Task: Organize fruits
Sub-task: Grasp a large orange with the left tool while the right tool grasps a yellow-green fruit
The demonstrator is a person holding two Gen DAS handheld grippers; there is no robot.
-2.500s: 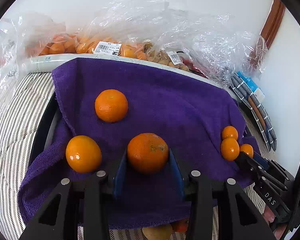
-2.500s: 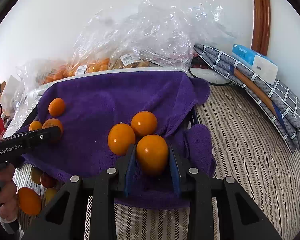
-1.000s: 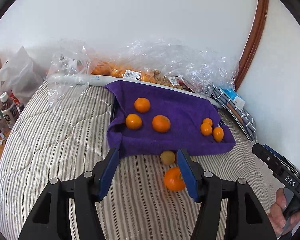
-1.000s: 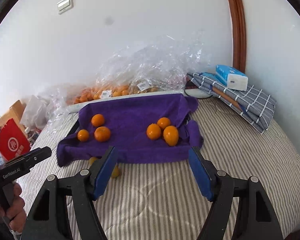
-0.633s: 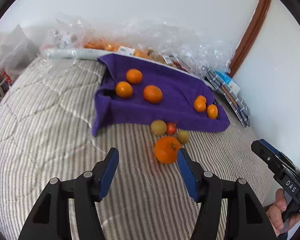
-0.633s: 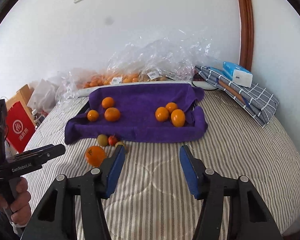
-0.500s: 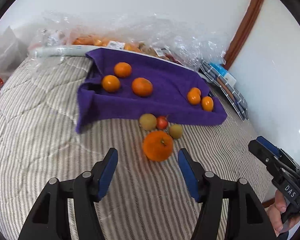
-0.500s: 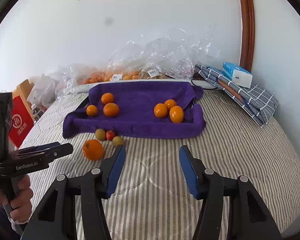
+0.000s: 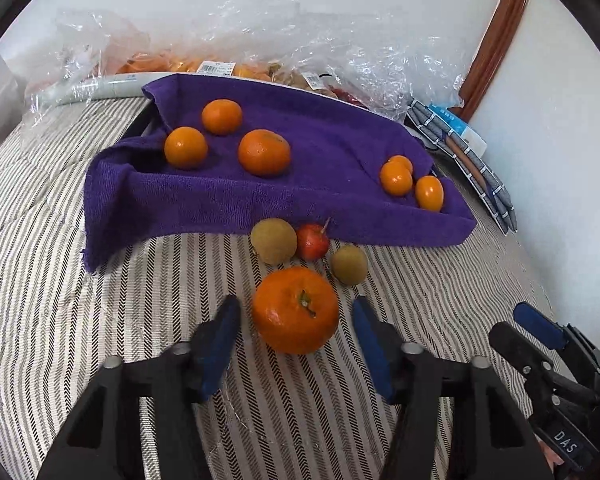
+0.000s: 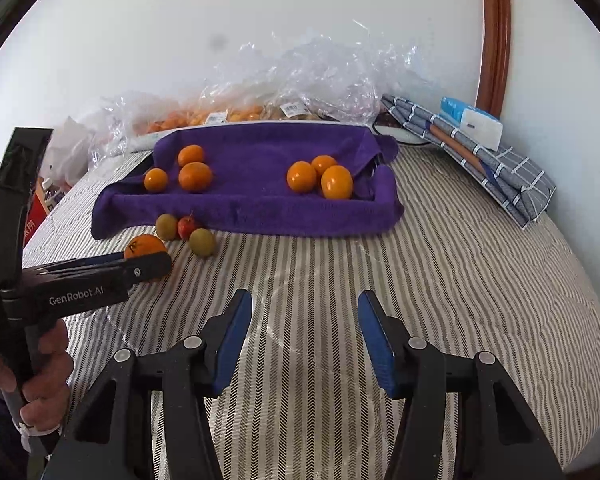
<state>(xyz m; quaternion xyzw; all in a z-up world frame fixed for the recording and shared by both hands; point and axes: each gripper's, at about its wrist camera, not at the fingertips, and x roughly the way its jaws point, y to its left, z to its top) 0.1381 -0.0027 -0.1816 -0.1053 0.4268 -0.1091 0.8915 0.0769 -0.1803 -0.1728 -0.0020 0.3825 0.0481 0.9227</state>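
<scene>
My left gripper (image 9: 296, 316) has the big orange (image 9: 296, 315) between its jaws at lower centre; they've just been closing in, not touching yet. Right gripper (image 10: 305, 332) spread over bare striped bedding (image 10: 460, 280), nothing inside.

A striped bed (image 10: 440, 264) carries a purple towel (image 9: 228, 204), loose fruit (one orange (image 9: 296, 314)) and folded cloth (image 10: 496, 168).

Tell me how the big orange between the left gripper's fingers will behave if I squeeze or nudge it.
The orange is round and lies loose on the striped mattress, so a nudge probably rolls it. Its glossy skin may slip. The left gripper is open around it.
</scene>
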